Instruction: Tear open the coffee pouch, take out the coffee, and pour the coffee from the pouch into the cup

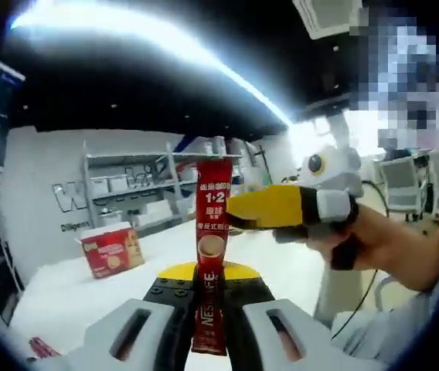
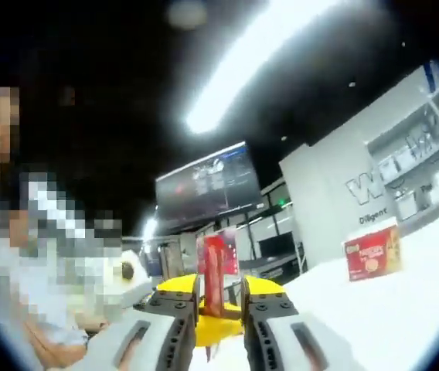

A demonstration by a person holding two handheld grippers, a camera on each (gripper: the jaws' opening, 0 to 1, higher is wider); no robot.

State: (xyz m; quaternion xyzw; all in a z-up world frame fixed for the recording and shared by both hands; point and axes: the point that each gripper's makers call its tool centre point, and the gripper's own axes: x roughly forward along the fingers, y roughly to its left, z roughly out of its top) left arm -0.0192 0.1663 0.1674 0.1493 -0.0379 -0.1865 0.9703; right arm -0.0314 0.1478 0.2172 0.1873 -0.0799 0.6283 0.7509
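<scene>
Pinching red coffee pouch [image 1: 211, 255] upright, centre frame, left hand-held gripper [image 1: 208, 297]; clenched on its top, right hand-held gripper [image 2: 219, 305]; red box [image 1: 112, 250] left on worktop [image 1: 65, 297].

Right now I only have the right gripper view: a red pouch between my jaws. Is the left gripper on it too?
Observer: Yes. In the left gripper view, the left gripper is clamped on the lower half of the coffee pouch, which stands upright.
Operator: Where am I on it?
Observer: The right gripper comes in from the side at the pouch's upper part, about level with the 1+2 print.
</scene>
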